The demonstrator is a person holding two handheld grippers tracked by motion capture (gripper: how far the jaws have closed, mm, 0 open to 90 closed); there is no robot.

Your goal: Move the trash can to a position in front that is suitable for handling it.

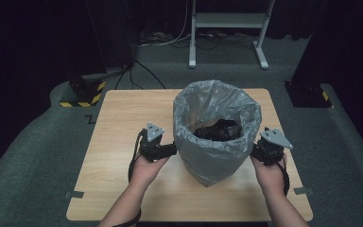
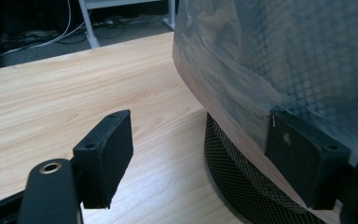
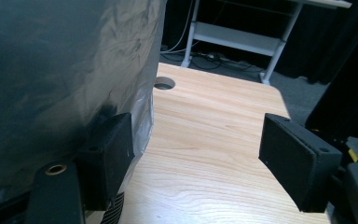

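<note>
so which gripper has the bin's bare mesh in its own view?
The left gripper: its view shows black mesh of the wire bin below the grey bag's hem. The right gripper mostly faces grey bag.

The bin liner (image 1: 216, 127) hides most of the mesh bin (image 2: 242, 182); the dark contents (image 1: 218, 130) inside are unidentifiable.

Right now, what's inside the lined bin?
In the high view, the grey bag lines the mesh bin, and a crumpled black lump lies inside near the top. Whatever sits below it is covered, and what the lump is can't be told.
</note>
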